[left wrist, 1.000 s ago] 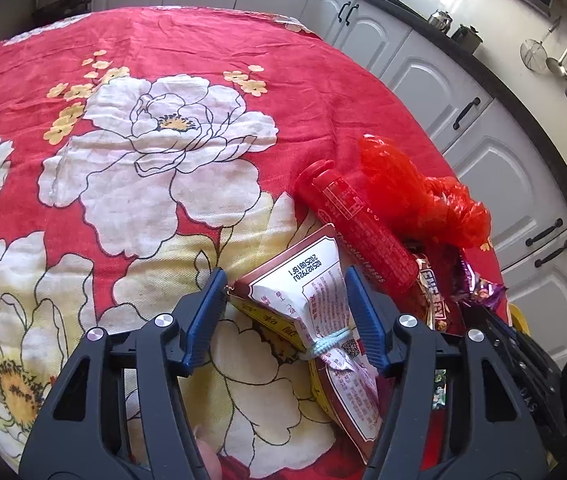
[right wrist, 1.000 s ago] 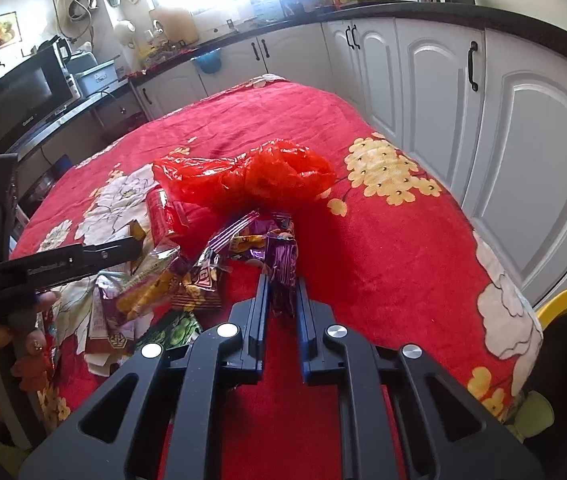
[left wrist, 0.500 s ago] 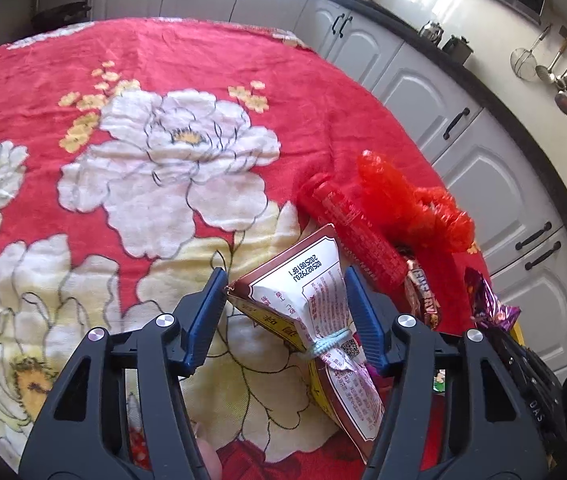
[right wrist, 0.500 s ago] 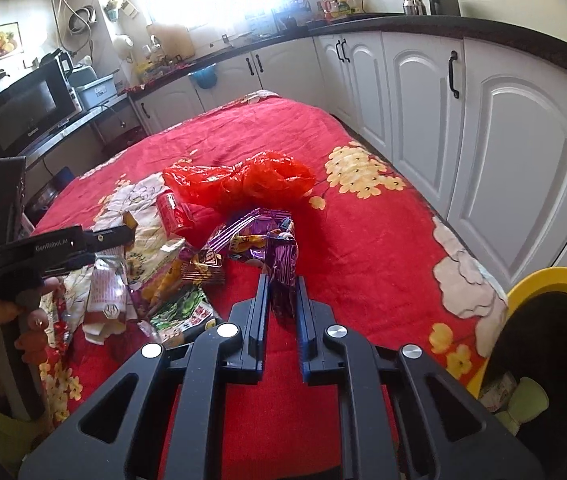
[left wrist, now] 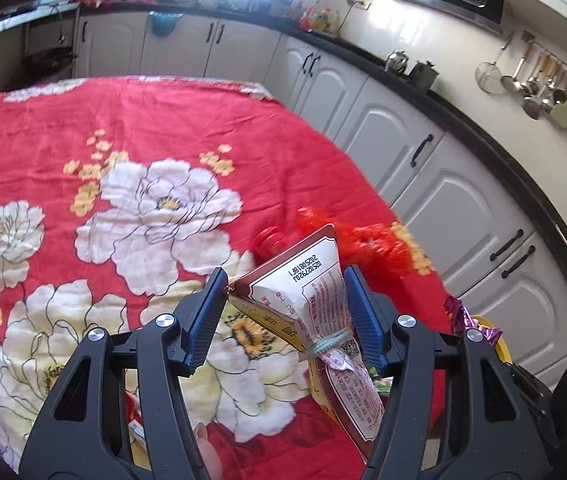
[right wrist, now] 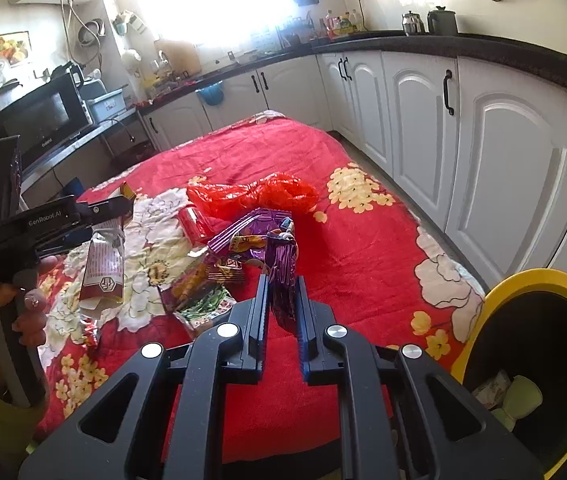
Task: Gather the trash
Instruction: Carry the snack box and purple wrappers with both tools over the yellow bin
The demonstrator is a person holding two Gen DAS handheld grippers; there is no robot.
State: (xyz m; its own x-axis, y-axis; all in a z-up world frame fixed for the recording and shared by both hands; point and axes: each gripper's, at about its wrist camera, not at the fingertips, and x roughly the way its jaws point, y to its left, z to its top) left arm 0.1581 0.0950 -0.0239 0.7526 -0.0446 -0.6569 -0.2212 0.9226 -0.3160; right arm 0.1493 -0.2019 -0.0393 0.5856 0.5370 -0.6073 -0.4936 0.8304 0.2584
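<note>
My right gripper [right wrist: 281,312] pinches purple wrapper [right wrist: 283,276]; left gripper [left wrist: 283,312] holds carton [left wrist: 307,304] (loosely?). Carry to the table-edge bin [right wrist: 531,288], release inside.

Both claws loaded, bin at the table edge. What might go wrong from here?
1. The left claw holds the red-and-white paper packet only by its upper part; the long lower end hangs free and may snag on the wrapper pile.
2. The right claw pinches just a corner of the crinkled purple foil wrapper; it may slip before reaching the yellow-rimmed black bin, which sits off the table edge.
</note>
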